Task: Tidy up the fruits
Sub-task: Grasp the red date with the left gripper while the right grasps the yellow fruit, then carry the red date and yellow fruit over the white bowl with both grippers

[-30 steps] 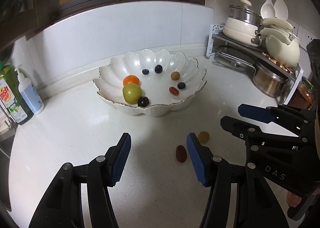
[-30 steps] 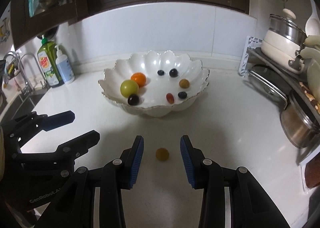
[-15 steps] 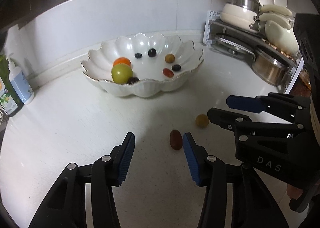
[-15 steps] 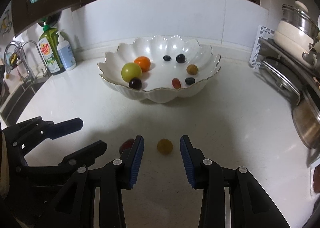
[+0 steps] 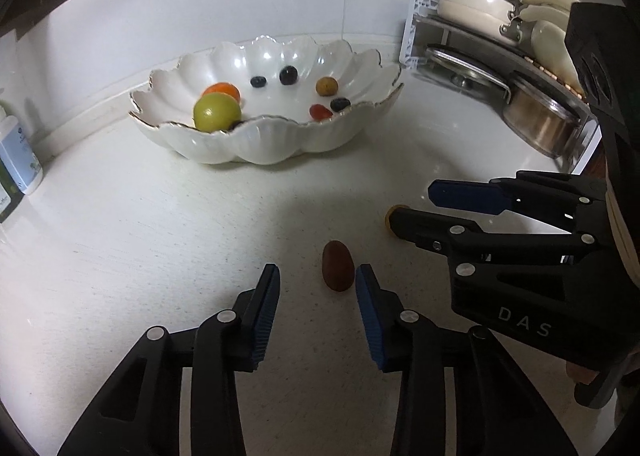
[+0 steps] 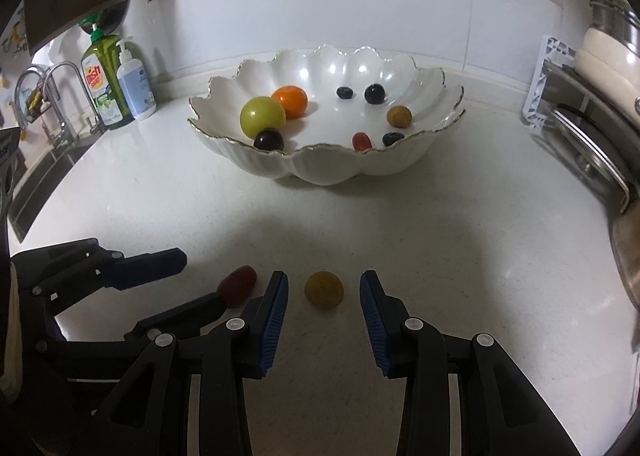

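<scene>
Two tongs stand apart, low over the table: left tongs (image 5: 318, 286) flank the red oval fruit (image 5: 338, 265), its long axis seemingly running forward; right tongs (image 6: 324, 296) straddle the yellow round fruit (image 6: 324, 290). Well beyond sits the scalloped bowl (image 6: 372, 167).

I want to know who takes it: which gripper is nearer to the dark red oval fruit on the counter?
Left. The left gripper is open with the dark red oval fruit just ahead between its fingers. The right gripper is open around the yellow round fruit beside it.
</scene>
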